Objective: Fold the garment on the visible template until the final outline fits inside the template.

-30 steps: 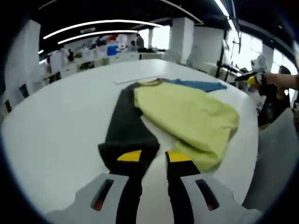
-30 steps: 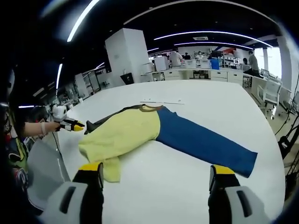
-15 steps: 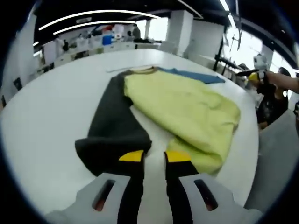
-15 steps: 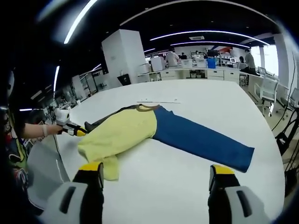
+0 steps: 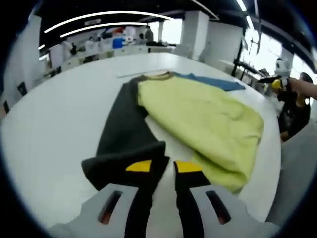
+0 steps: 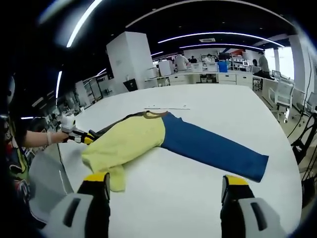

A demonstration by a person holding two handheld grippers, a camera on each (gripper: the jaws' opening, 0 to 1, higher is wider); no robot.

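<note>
My left tool [image 5: 157, 166] has come forward over the last second and now sits at the cuff of the dark sleeve [image 5: 126, 144], jaws narrow, with dark fabric lying between and under the yellow tips; I judge it is pinching the cuff, but I cannot tell for sure that it has a grip. The cuff end looks bunched and drawn toward me compared with a second ago, which would mean the sleeve fold is starting. My right tool [image 6: 162, 184] has barely shifted: jaws wide, empty, hovering over bare desk [image 6: 208, 193] near the garment's [image 6: 148, 139] hem side.

The garment lies spread on the white desk, yellow body [image 6: 126, 141] in the middle. In the right gripper view its long axis runs sleeve to sleeve: the blue sleeve [image 6: 213, 151] stretches out flat toward the right edge of the desk, the dark sleeve goes off the other way, toward my left tool [image 6: 77, 135]. The collar [image 6: 148, 114] points away from me, hem near me. A thin line on the desk [image 6: 166, 107] beyond the collar may be a template mark; I cannot make out a full outline. Both sleeves remain unfolded, so the task is at an early stage
</note>
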